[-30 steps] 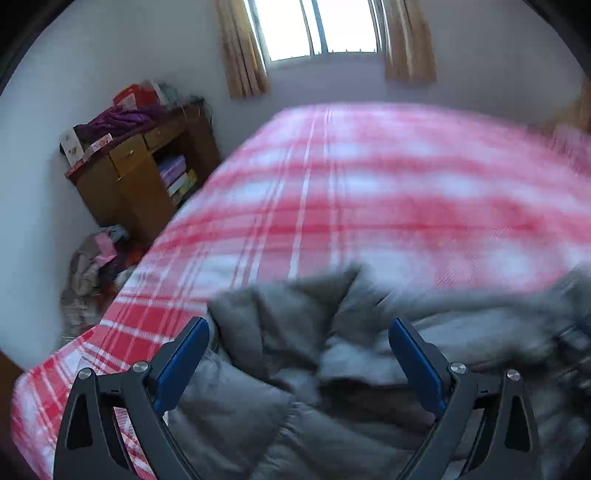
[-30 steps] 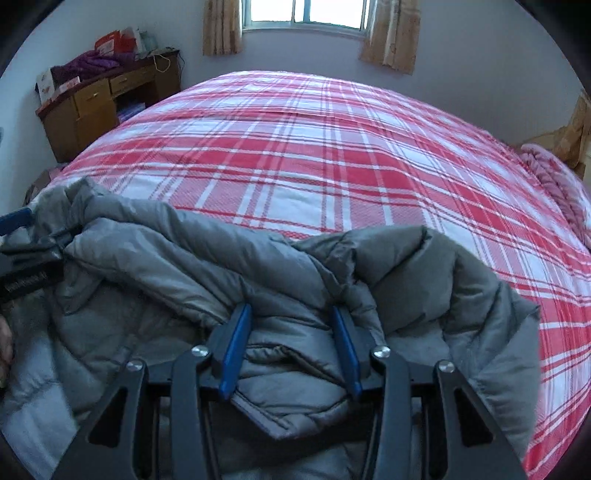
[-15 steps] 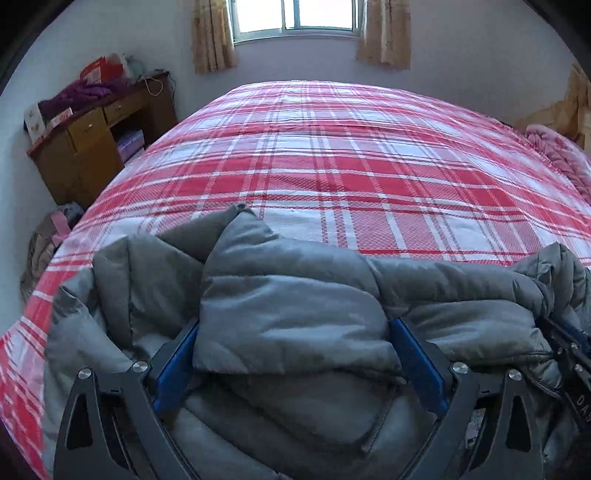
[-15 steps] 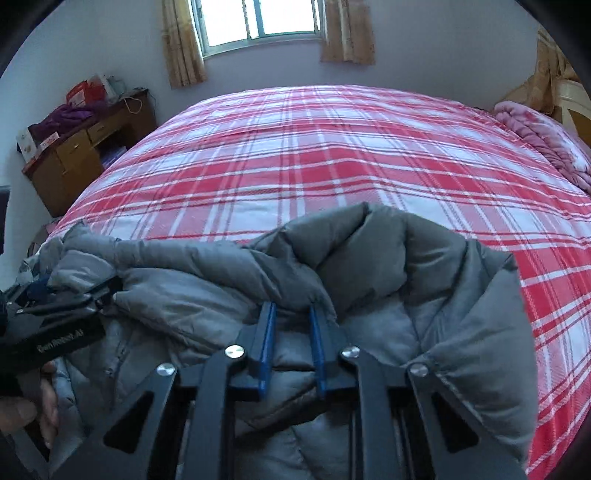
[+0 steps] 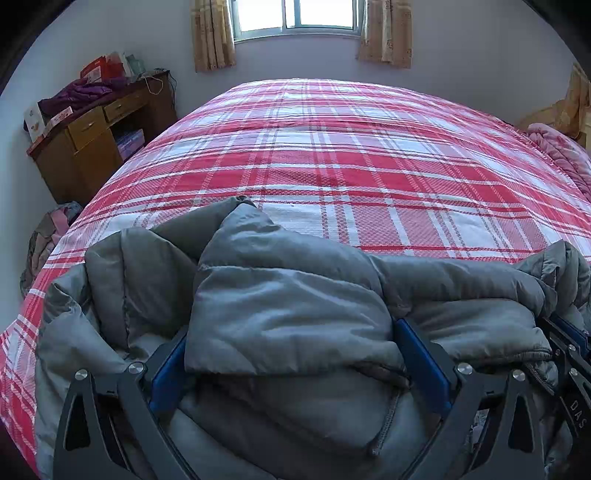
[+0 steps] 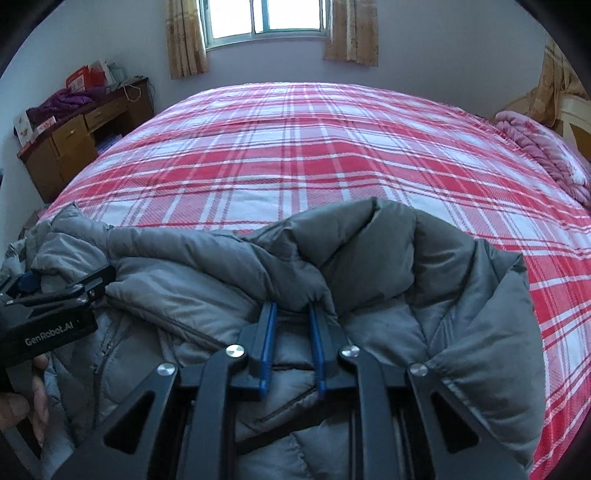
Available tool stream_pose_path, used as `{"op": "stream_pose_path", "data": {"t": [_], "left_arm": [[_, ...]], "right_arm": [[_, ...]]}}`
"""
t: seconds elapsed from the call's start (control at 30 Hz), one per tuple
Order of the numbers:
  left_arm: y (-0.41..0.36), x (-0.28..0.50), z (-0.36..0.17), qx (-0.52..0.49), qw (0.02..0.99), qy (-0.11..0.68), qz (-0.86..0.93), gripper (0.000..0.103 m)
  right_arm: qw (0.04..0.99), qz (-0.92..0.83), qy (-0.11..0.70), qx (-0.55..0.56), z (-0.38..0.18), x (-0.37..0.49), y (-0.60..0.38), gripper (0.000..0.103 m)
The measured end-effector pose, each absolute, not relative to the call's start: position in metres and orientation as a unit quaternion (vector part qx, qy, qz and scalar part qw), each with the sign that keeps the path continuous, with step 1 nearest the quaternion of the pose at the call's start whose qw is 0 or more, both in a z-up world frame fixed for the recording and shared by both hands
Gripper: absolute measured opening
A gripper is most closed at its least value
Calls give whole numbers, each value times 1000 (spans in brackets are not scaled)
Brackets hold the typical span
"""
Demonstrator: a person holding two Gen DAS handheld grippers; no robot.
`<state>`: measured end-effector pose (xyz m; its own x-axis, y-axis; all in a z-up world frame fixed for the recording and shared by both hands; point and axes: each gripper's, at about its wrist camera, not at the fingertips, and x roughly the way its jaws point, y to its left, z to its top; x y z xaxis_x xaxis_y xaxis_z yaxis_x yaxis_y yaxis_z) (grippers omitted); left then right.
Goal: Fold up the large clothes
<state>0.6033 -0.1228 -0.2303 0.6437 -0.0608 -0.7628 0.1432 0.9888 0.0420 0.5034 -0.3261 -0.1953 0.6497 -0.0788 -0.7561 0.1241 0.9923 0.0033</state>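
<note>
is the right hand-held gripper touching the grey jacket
Touching. The right wrist view shows the right hand-held gripper with both blue fingers pinching a fold of the grey jacket.

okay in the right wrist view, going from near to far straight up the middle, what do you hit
Right gripper pinching the grey quilted puffer jacket → red and white plaid bedspread → pale wall → bright window between tan curtains.
</note>
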Motion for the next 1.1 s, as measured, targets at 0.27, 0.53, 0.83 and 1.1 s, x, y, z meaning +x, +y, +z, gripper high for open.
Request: {"op": "stream_pose_path", "data": {"t": [0.27, 0.53, 0.83, 1.1], "left_arm": [[-123, 604, -231, 49, 905, 418, -57, 102], [-124, 605, -232, 48, 905, 419, -57, 102], [-128, 608, -232, 58, 902, 424, -55, 102], [-70, 539, -146, 54, 923, 375, -67, 102]], "right_arm": [[907, -60, 416, 19, -196, 503, -325, 21], [907, -63, 417, 14, -197, 504, -323, 21], [904, -67, 423, -1, -197, 507, -319, 21], [911, -42, 408, 30, -143, 452, -352, 68]]}}
